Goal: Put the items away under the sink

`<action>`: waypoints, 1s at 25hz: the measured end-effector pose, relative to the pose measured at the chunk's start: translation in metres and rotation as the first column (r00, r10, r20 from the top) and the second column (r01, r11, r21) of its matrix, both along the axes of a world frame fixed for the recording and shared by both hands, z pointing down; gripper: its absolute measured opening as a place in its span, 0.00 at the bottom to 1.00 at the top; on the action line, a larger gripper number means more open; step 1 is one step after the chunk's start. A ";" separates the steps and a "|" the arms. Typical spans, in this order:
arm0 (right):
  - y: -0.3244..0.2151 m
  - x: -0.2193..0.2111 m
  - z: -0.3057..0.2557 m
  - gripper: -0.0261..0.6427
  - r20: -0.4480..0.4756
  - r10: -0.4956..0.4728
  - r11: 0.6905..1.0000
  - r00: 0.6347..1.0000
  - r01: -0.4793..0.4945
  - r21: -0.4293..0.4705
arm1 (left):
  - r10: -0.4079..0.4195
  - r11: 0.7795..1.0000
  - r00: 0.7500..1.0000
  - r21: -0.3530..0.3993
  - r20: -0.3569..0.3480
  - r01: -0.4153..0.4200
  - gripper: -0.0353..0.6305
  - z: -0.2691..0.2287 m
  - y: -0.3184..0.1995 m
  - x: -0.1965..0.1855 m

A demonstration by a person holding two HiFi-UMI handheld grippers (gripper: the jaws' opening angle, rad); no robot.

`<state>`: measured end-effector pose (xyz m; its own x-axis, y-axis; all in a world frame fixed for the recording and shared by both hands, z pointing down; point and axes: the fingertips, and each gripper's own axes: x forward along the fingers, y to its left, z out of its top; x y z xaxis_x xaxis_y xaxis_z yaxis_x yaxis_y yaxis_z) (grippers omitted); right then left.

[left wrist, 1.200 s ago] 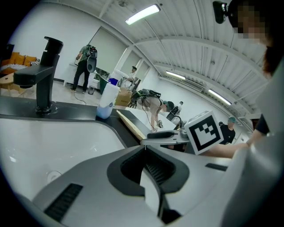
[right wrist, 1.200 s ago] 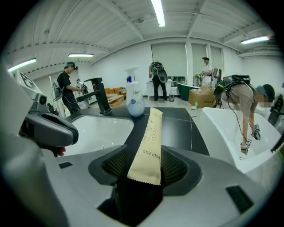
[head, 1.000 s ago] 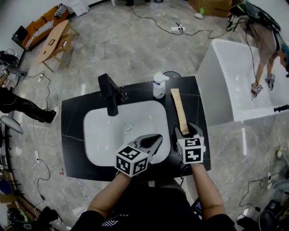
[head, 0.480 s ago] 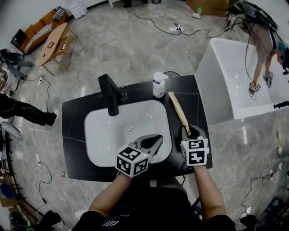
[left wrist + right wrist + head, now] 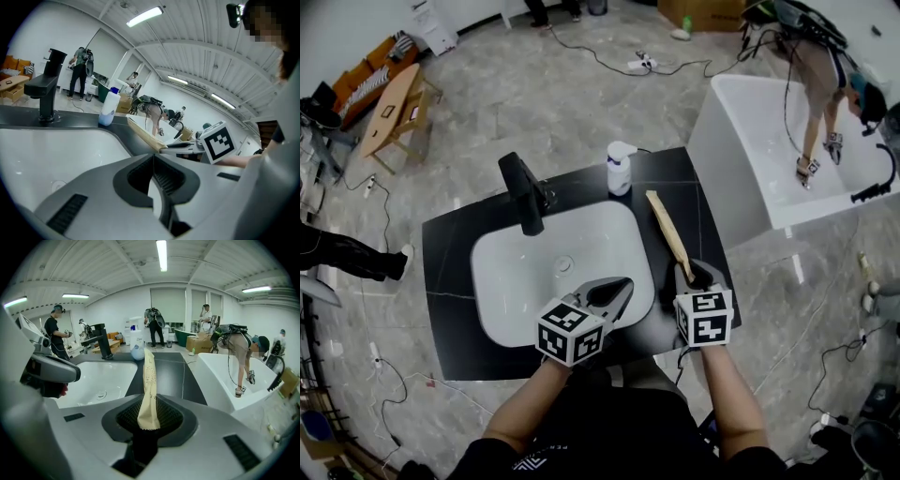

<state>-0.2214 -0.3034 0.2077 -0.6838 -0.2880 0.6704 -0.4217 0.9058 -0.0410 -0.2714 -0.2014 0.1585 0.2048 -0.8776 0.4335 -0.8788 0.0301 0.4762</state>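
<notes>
— Where is the paper packet [image 5: 668, 234]?
— By the table's [image 5: 448, 281] right edge, its near end pinched in your right gripper [image 5: 691, 275]. Hold it level going down. Your left gripper [image 5: 614, 292] is closed, empty.

Head view: high overhead, facing steeply down on whole table [image 5: 450, 246] and basin [image 5: 525, 281].
Left gripper view: low, close over basin, facing faucet [image 5: 47, 84].
Right gripper view: low, along table.
Shared by all three: faucet, soap bottle [image 5: 619, 169].
</notes>
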 end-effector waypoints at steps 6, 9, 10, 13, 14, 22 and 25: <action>0.026 0.019 -0.007 0.16 0.010 0.061 0.998 0.998 -0.061 -0.006 | 0.057 0.998 0.998 0.024 -0.005 -0.057 0.07 -0.005 0.017 0.007; 0.036 0.029 -0.015 0.16 0.019 0.095 0.995 0.995 -0.095 0.003 | 0.095 0.995 0.995 0.038 0.000 -0.095 0.07 -0.010 0.024 0.012; 0.039 0.032 -0.017 0.16 0.022 0.107 0.994 0.994 -0.107 0.004 | 0.109 0.993 0.994 0.041 0.002 -0.109 0.07 -0.011 0.026 0.014; 0.049 0.041 -0.021 0.16 0.031 0.145 0.989 0.989 -0.145 0.008 | 0.144 0.988 0.989 0.049 0.008 -0.145 0.07 -0.014 0.035 0.020; 0.053 0.043 -0.022 0.16 0.033 0.155 0.988 0.987 -0.156 0.009 | 0.154 0.987 0.988 0.051 0.010 -0.154 0.07 -0.014 0.039 0.021; 0.094 0.063 -0.031 0.16 0.051 0.208 0.978 0.977 -0.209 0.024 | 0.218 0.973 0.976 0.076 0.022 -0.219 0.07 -0.019 0.071 0.035; 0.111 0.070 -0.034 0.16 0.058 0.226 0.973 0.972 -0.228 0.034 | 0.239 0.967 0.971 0.079 0.032 -0.240 0.07 -0.020 0.086 0.040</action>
